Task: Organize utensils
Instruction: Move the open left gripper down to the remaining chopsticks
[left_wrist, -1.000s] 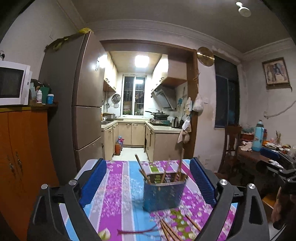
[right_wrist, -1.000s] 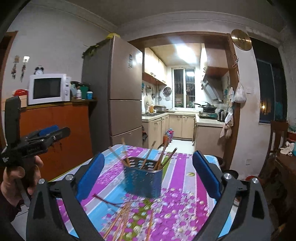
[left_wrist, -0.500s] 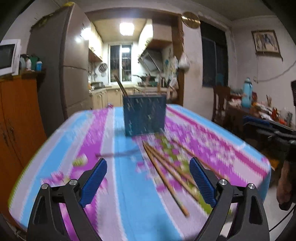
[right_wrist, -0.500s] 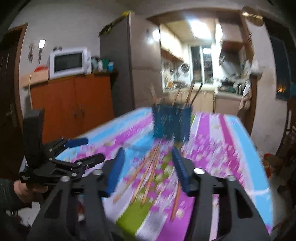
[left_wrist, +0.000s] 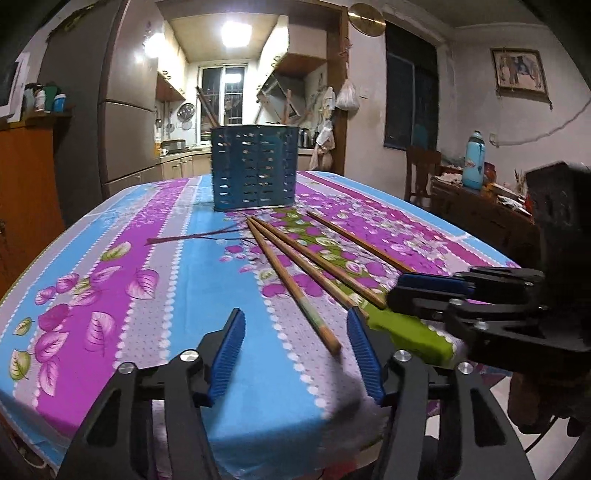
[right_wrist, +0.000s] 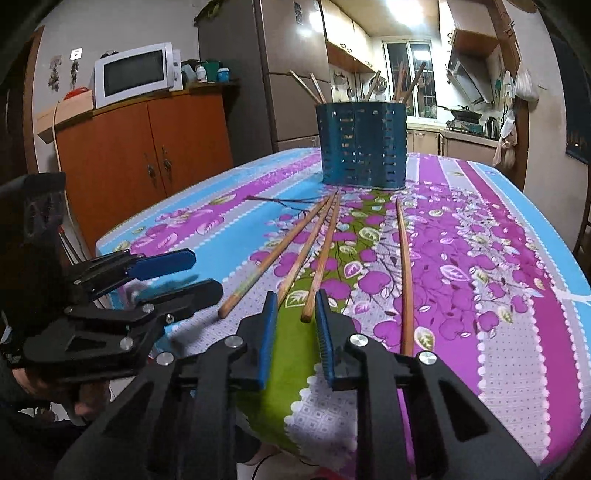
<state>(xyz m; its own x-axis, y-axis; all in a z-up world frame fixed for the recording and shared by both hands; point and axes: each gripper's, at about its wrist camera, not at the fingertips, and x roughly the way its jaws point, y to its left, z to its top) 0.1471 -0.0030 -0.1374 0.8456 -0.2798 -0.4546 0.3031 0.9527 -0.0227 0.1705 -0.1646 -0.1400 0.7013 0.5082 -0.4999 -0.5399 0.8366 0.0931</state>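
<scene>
Four long wooden chopsticks (right_wrist: 321, 254) lay loose on the floral purple-and-blue tablecloth of the table (right_wrist: 517, 258), fanned out from the foot of the perforated dark-blue metal utensil holder (right_wrist: 364, 146) at the far end, which already held several upright sticks. The right tongs (right_wrist: 293, 332) sat low at the near edge, narrowed but empty, jaws either side of the near tips of the two middle chopsticks, apparently lined up to pinch one. The left tongs (left_wrist: 295, 350) stood wider, also empty, with the leftmost chopstick's (left_wrist: 291, 284) near end between the jaws, probably for a matching pickup.
</scene>
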